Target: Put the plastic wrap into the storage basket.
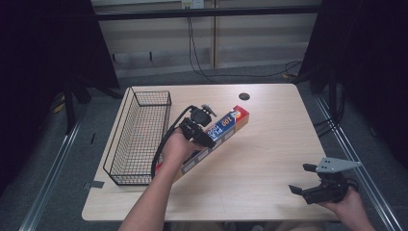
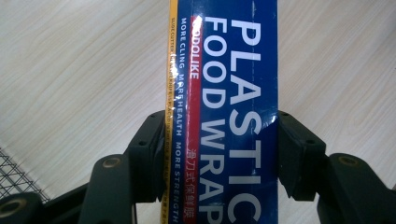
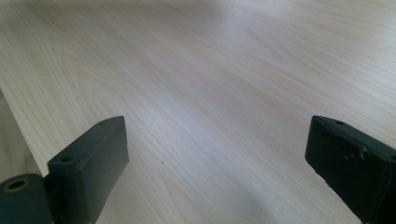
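— Where do we have the plastic wrap box (image 1: pixel 219 134) right now?

— We have it near the middle of the counter (image 1: pixel 269 159), lying slantwise, just to the right of the wire basket (image 1: pixel 139 137). Its red end points toward the far side of the counter, and its near end is hidden behind our left forearm, so we cannot tell whether that end touches the wood.

— And the left claw (image 1: pixel 199 132)?

— We have it clamped across the box about midway along its length. In the left gripper view both black pads press against the long sides of the box (image 2: pixel 224 116), with the white "PLASTIC FOOD WRAP" lettering running between them and pale wood behind it. A corner of the basket (image 2: pixel 14 175) shows at the lower left there.

— What about the right claw (image 1: pixel 308 183)?

— We hold it near the counter's right front corner, well apart from the box. Its jaws stand wide, with nothing between them; the right gripper view shows bare wood (image 3: pixel 210 93) in the gap.
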Demonstrator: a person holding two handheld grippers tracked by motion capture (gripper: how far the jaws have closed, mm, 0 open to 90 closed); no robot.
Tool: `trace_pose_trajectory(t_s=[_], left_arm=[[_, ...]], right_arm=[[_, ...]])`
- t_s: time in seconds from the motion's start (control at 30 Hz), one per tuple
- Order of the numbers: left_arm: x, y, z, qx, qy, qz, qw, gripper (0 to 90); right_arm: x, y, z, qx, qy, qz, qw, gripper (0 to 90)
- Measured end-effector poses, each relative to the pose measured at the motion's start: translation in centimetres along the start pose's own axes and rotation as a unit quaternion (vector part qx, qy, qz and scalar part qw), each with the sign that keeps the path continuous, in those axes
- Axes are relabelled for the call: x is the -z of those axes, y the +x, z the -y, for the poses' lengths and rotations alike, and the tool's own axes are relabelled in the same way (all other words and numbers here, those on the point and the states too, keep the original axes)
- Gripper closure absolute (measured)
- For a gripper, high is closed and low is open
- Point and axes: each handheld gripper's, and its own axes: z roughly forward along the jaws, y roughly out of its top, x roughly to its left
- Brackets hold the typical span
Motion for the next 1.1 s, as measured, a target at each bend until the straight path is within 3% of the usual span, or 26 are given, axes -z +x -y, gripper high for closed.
trace_pose_trajectory(t_s=[0.5,0.53,0.6,1.03,1.07,1.1], left_arm=[[1.6,1.1,-0.1,0.025,-0.011,-0.009,0.9996,43.0],[1.8,1.3,-0.1,0.021,-0.001,-0.009,0.9997,43.0],[2.0,1.5,0.0,0.032,-0.004,-0.012,0.9994,43.0],[3.0,2.7,0.2,0.054,0.0,-0.022,0.9983,43.0],[3.0,2.6,0.3,0.068,-0.01,-0.024,0.9974,43.0],[3.1,2.7,0.3,0.062,-0.005,-0.023,0.9978,43.0]], right_arm=[[-0.1,-0.1,0.0,-0.003,0.001,0.003,1.0,3.0],[-0.1,-0.1,0.0,-0.003,0.001,0.003,1.0,2.8],[-0.1,-0.1,0.0,-0.004,0.002,0.0,1.0,2.6],[-0.1,-0.2,0.0,-0.004,0.003,0.0,1.0,2.1],[-0.1,-0.1,0.0,-0.003,0.002,0.001,1.0,2.1],[-0.1,-0.1,0.0,-0.004,0.003,0.0,1.0,2.1]])
